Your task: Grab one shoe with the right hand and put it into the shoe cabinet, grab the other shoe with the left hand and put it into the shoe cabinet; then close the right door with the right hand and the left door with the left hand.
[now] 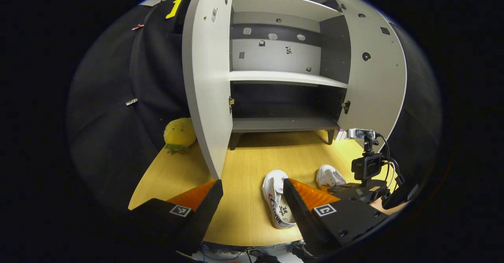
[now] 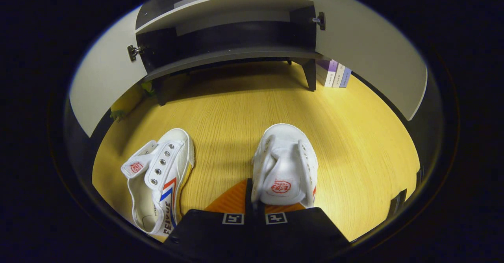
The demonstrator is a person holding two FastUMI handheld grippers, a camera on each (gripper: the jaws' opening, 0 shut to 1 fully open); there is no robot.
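The shoe cabinet (image 1: pixel 283 78) stands at the back of the wooden table with both doors swung wide; its lower compartment (image 2: pixel 232 38) is dark and bare. Two white canvas shoes lie in front of it. My right gripper (image 2: pixel 252 190) is shut on the side wall of the right shoe (image 2: pixel 285 156), which still rests on the table. The left shoe (image 2: pixel 159 172) lies on its side about a hand's width to the left. My left gripper (image 1: pixel 252 190) hovers open above the table, one finger beside that left shoe (image 1: pixel 275 200). Farther right sits the right gripper's body (image 1: pixel 366 168), over the other shoe (image 1: pixel 330 175).
A yellow plush toy (image 1: pixel 179 135) sits behind the left door (image 1: pixel 204 78). Books (image 2: pixel 334 74) stand by the cabinet's right leg, under the right door (image 2: pixel 370 50). Bare table (image 2: pixel 244 109) lies between the shoes and the cabinet. The table's front edge (image 1: pixel 252 242) is near my fingers.
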